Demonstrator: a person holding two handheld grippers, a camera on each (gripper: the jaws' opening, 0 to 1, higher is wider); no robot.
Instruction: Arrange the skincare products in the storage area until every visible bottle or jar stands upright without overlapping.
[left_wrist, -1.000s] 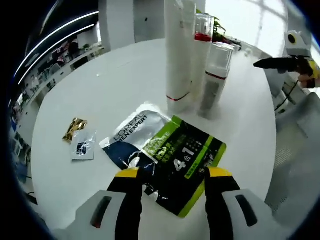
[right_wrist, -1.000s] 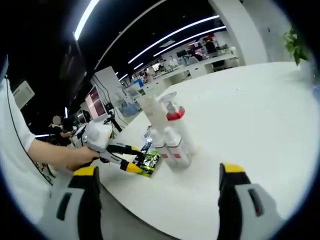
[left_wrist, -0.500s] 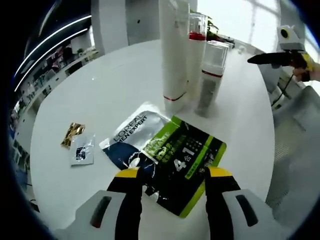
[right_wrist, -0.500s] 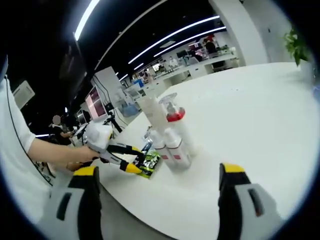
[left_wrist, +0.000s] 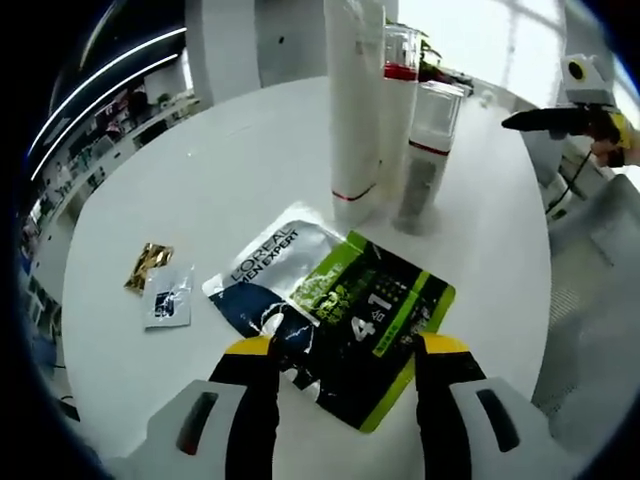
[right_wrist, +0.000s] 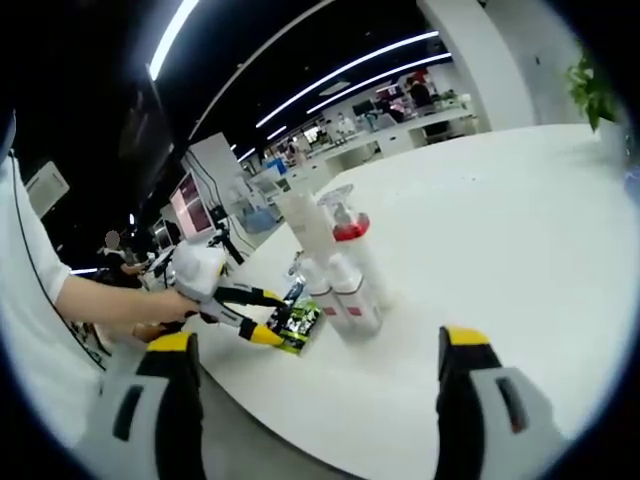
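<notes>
Flat on the round white table (left_wrist: 230, 150) lie two overlapping sachets: a black and green one (left_wrist: 375, 320) on top of a silver and blue L'Oreal one (left_wrist: 262, 268). My left gripper (left_wrist: 345, 350) is open just above their near edge. Behind them stand a tall white tube (left_wrist: 355, 100), a clear pump bottle with a red band (left_wrist: 402, 60) and a smaller clear-capped bottle (left_wrist: 428, 150). In the right gripper view the same bottles (right_wrist: 335, 265) stand mid-table, the left gripper (right_wrist: 255, 315) beside them, and my right gripper (right_wrist: 315, 350) is open, far off the table.
A small gold packet (left_wrist: 148, 262) and a small clear sachet (left_wrist: 168, 298) lie left of the big sachets. A person's hand and sleeve (right_wrist: 100, 300) hold the left gripper. The right gripper (left_wrist: 570, 115) shows past the table's far right edge. Office desks fill the background.
The left gripper view has shifted slightly; the sachets and bottles sit as before. Both grippers stay open and the right one has not moved.
</notes>
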